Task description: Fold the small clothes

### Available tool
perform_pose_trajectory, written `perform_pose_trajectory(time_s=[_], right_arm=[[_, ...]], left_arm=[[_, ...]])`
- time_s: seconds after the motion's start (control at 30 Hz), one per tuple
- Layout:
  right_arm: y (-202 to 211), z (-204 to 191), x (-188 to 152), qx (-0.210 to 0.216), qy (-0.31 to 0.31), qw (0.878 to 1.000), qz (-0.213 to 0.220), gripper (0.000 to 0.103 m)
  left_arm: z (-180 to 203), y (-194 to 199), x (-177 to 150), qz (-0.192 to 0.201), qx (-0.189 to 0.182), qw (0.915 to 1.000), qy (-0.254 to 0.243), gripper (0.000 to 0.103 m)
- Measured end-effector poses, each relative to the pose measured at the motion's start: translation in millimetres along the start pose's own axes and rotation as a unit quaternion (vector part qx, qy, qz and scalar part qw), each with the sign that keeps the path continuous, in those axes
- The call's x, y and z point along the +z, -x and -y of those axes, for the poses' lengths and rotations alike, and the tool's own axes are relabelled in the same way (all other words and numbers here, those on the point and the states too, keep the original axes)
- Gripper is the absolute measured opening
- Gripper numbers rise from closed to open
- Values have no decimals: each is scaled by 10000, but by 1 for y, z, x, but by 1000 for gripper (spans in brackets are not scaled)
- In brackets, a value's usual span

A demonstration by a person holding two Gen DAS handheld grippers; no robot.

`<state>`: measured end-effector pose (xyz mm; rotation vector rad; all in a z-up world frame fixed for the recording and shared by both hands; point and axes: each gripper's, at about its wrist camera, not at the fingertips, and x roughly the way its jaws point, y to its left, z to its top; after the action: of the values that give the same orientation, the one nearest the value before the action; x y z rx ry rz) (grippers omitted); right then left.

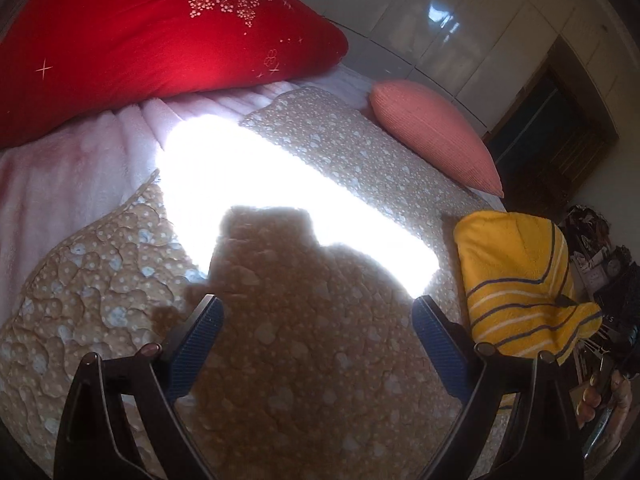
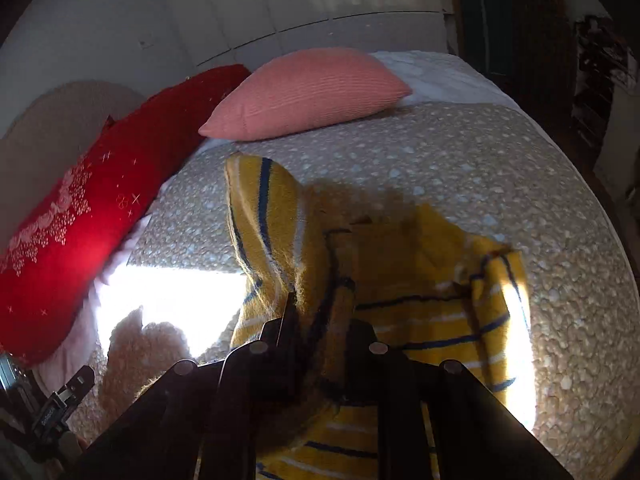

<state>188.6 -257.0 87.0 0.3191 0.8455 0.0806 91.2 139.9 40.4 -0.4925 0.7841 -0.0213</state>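
Note:
A small yellow garment with blue and white stripes lies on the beige quilted bedspread. My right gripper is shut on a fold of the yellow garment and lifts part of it, with one end standing up to the left. In the left wrist view the garment is at the right, held up by the right gripper's tip. My left gripper is open and empty above the bedspread, well left of the garment.
A red flowered pillow and a pink ribbed pillow lie at the bed's head. A pale pink blanket lies under the quilt. A bright sun patch crosses the bed. Dark furniture stands beyond the bed edge.

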Motion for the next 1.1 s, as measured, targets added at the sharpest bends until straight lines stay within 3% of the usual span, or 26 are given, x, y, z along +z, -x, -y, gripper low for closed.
perform_pose_trajectory(time_s=[0.1,0.2,0.3,0.37,0.47,0.53,0.57,0.63,0.73,0.87,1.0,1.1], right_arm=[[5,71,-15,-109,-567,9983,24,16],[-12,116,-32,283,-829,9959,-233,20],[-1,139,-41,270,-1143,9930,88,60],[15,149,-41,345,-1181,9919,324,62],[40,141,-38,398,-864,9935,631,59],[66,139,-37,711,-649,9923,784,33],[72,130,-33,877,-557,9912,819,30],[77,114,-26,1242,-403,9882,799,28],[57,95,-20,1639,-337,9852,385,28],[16,101,-49,1478,-512,9871,-336,26],[18,134,-104,1922,-724,9783,-293,14],[28,144,-122,1922,-732,9784,-187,16]], left_arm=[[31,-8,-17,-204,-102,9993,-279,94],[66,-15,-40,-485,-198,9964,-664,94],[105,-18,-60,-708,-231,9896,-1230,94],[130,-17,-68,-776,-275,9848,-1528,94],[161,-13,-69,-731,-477,9805,-1760,94],[181,-16,-66,-706,-551,9788,-1840,94],[190,-20,-65,-703,-555,9784,-1865,94],[205,-32,-60,-696,-576,9779,-1887,94],[225,-58,-61,-819,-521,9756,-1967,94],[234,-84,-79,-1244,-143,9662,-2252,94],[229,-86,-95,-1423,-152,9600,-2407,94],[228,-84,-95,-1455,-188,9590,-2426,94]])
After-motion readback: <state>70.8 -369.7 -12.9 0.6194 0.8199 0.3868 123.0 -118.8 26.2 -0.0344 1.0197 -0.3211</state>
